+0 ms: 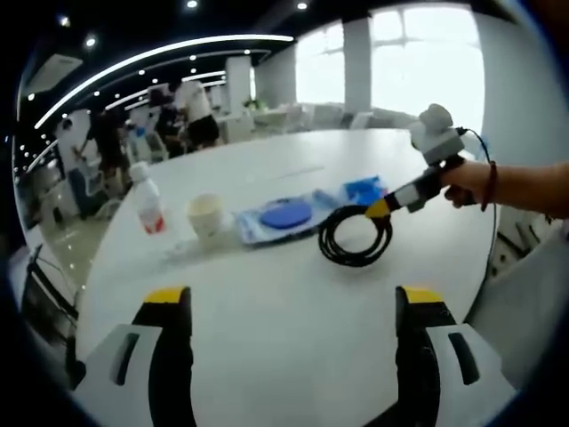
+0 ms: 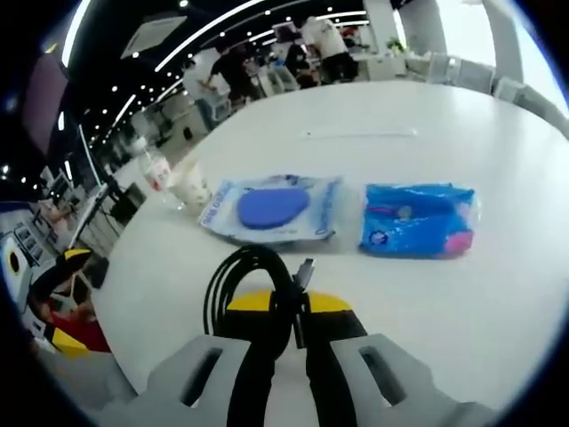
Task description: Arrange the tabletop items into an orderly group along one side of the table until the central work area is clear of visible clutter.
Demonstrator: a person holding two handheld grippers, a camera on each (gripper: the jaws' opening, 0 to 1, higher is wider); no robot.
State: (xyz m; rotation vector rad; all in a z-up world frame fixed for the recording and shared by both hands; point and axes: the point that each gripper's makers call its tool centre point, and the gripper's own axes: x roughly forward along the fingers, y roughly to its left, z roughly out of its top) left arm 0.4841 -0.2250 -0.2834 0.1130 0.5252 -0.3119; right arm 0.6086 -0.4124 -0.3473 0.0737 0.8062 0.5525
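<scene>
My right gripper (image 2: 289,307) is shut on a coiled black cable (image 2: 240,285), held just above the white table (image 2: 462,302). The left gripper view shows that gripper (image 1: 378,209) in a person's hand, with the cable (image 1: 356,236) hanging from its tips. My left gripper (image 1: 293,307) stands open over bare table, jaws wide apart, nothing between them. Beyond the cable lie a clear pack with a blue disc (image 2: 271,209) and a blue packet (image 2: 418,218). A paper cup (image 1: 206,218) and a red-labelled bottle (image 1: 147,200) stand to the left.
The round table's edge (image 1: 107,267) curves off at the left, with chairs (image 1: 80,191) beyond it. A thin white strip (image 2: 360,133) lies on the far part of the table. People (image 1: 191,111) stand at other tables in the background.
</scene>
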